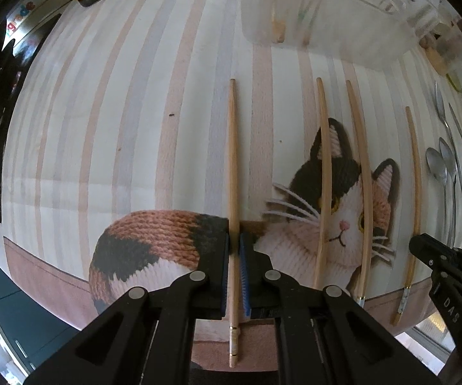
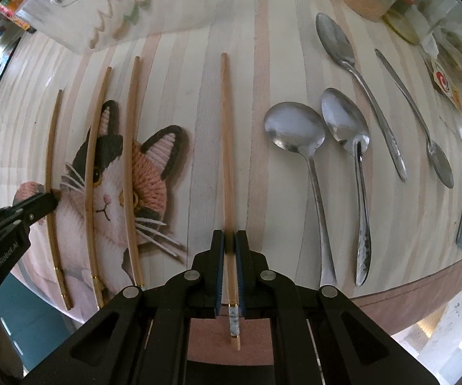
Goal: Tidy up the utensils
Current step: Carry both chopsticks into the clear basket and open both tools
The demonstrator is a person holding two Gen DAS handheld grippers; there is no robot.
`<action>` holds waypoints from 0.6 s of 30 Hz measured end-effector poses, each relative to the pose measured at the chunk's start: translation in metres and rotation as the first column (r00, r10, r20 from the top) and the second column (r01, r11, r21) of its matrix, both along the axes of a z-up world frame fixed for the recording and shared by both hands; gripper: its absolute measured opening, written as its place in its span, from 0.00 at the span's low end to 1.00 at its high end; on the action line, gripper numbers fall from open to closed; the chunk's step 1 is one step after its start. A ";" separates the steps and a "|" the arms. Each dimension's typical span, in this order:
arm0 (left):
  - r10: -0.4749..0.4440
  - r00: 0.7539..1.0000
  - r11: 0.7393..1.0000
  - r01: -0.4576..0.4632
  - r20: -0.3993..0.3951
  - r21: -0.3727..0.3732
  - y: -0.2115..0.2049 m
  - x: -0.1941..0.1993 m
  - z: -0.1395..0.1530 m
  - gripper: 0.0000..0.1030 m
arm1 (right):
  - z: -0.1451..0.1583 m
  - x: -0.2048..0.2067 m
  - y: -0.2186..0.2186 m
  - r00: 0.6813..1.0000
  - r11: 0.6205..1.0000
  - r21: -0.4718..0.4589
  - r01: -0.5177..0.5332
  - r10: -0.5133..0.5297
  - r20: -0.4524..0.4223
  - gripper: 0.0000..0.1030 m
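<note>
- The left gripper [image 1: 234, 250] is clamped on the leftmost chopstick [image 1: 231, 160], which runs straight ahead between its jaws.
- The right gripper [image 2: 230, 250] pinches the rightmost chopstick [image 2: 227, 147], parallel, with the clear organizer [image 2: 128, 6] beyond both tips.

The bench [image 1: 108, 102] wears a pale cloth striped in beige and grey [image 2: 282, 73], printed with a knitted calico cat [image 2: 153, 173] and bordered in dusty pink. Beyond its left edge stands dark teal cabinetry with slim metal handles [image 1: 12, 317]. Bright daylight falls past the right edge onto a speckled pale floor [image 2: 455, 314].
</note>
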State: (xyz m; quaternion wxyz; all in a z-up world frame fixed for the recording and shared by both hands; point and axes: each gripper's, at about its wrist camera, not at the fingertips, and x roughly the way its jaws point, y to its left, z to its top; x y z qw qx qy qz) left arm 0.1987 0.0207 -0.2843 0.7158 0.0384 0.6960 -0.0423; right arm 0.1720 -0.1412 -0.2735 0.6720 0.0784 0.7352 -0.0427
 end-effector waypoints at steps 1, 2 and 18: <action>-0.012 1.000 1.000 0.012 0.002 -0.022 0.000 -0.002 0.002 0.04 | 0.000 -0.001 -0.002 1.000 1.000 0.003 0.005 -0.005 -0.001 0.07; -0.015 1.000 1.000 0.015 0.010 -0.019 0.000 -0.004 0.005 0.04 | 0.000 -0.001 -0.003 1.000 1.000 0.010 0.014 -0.014 -0.003 0.07; 0.004 0.973 0.999 0.006 0.230 -0.044 0.020 -0.014 0.116 0.04 | 0.069 -0.002 -0.040 0.985 0.996 0.068 0.066 -0.076 0.155 0.07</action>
